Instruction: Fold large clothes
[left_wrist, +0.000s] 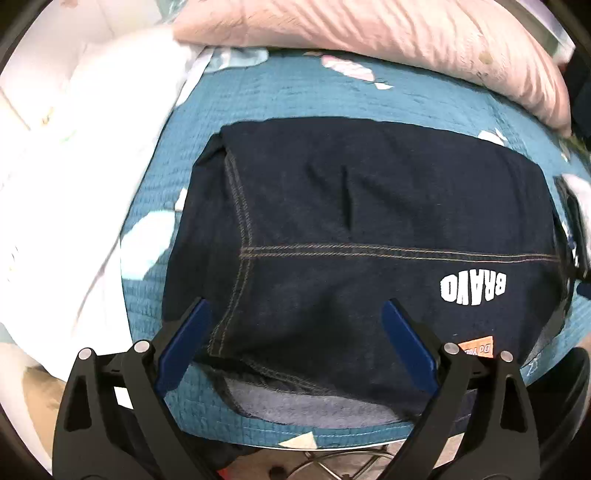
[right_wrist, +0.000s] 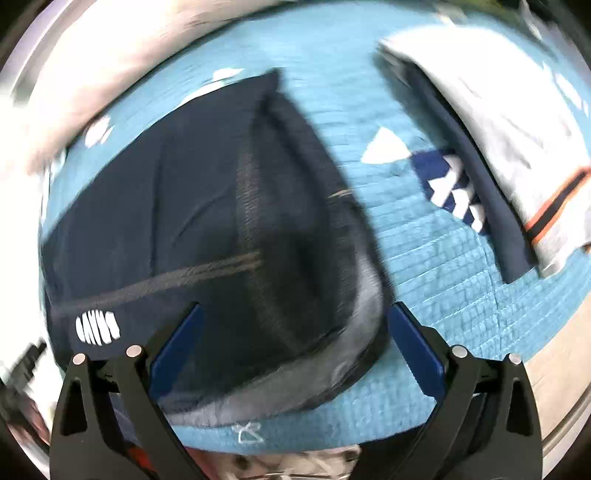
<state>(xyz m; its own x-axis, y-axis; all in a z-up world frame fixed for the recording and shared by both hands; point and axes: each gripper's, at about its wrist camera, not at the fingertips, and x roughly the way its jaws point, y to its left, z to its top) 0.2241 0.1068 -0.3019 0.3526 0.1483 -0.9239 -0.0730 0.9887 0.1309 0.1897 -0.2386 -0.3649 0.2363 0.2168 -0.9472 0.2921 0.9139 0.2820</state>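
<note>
Left gripper (left_wrist: 295, 314): black frame, blue pads (left_wrist: 404, 343), jaws spread wide, nothing clamped. It hangs over the near edge of the folded dark navy denim-look sweatshirt (left_wrist: 354, 229); pads look clear of the cloth.

Right gripper (right_wrist: 295, 321): same build, blue pads (right_wrist: 413, 347) wide apart, released, nothing between them pressed. Its view is motion-blurred, so whether it touches the fabric I cannot tell.

The folded dark navy sweatshirt lies flat on the teal quilted bedspread (left_wrist: 155, 206), close to the bed's near edge. Tan double stitching runs across it and down its left side. White "BRAVO" print (left_wrist: 472, 288) sits near the right end, upside down in the left wrist view. A small orange label (left_wrist: 476, 349) is at the near right corner. Grey fleece lining (left_wrist: 310, 406) shows at the near hem.

Right of the sweatshirt, apart from it: a folded stack, white garment with orange-black stripe (right_wrist: 517, 147) on top of a dark navy layer (right_wrist: 491, 206).

Left: white bedding (left_wrist: 74, 184), bunched.

Far edge: pink striped pillow (left_wrist: 369, 40), lying across the bedspread, clear of the sweatshirt.
</note>
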